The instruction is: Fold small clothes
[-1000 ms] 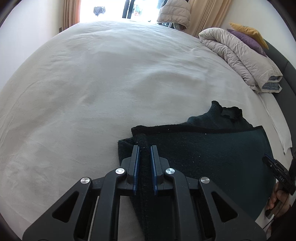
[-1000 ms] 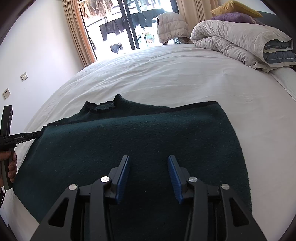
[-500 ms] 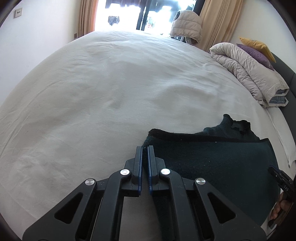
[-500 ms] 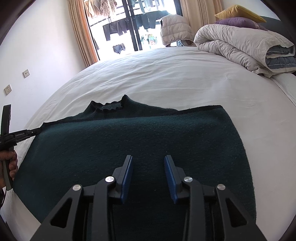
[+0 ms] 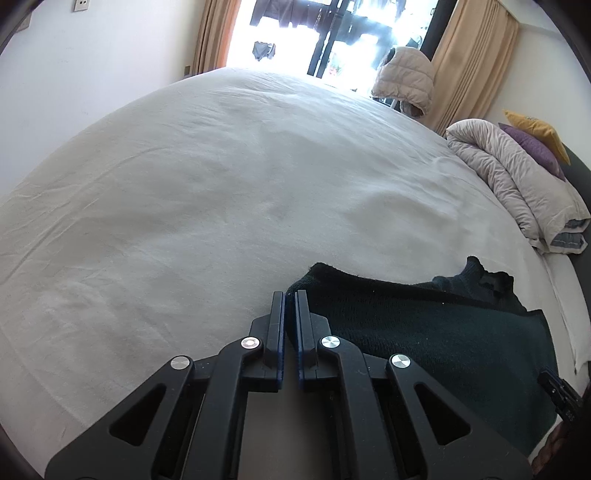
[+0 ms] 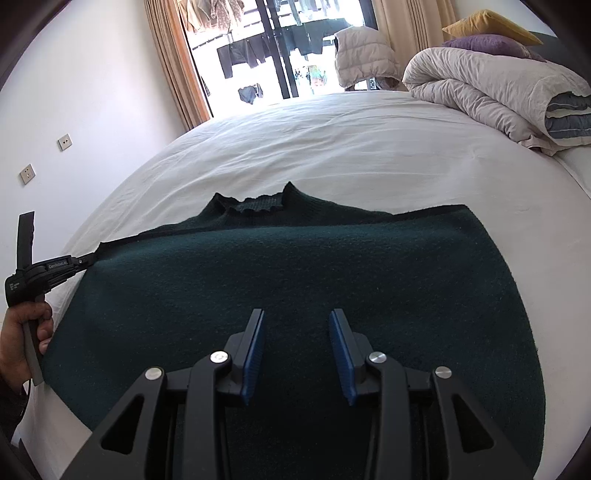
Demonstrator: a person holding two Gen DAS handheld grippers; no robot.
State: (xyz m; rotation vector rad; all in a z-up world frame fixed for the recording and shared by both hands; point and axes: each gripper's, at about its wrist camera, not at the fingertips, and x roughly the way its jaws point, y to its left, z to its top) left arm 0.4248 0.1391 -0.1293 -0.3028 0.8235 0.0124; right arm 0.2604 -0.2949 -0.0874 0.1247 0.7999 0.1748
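Note:
A dark green knitted sweater point(image 6: 314, 280) lies folded on the white bed point(image 6: 369, 155), its collar pointing toward the window. My left gripper point(image 5: 290, 295) is shut on the sweater's left corner point(image 5: 314, 275) and holds it just above the sheet; it also shows in the right wrist view point(image 6: 86, 260) at the sweater's left edge. My right gripper point(image 6: 296, 317) is open and empty, low over the middle of the sweater.
A rolled grey duvet point(image 6: 491, 88) with purple and yellow pillows point(image 6: 491, 33) lies at the bed's right end. A puffy jacket point(image 5: 404, 81) hangs by the curtains and the balcony door. The bed's edge and a white wall are at the left.
My left gripper has closed on the sweater's corner and drawn it up and leftward. My right gripper stays open and has barely moved.

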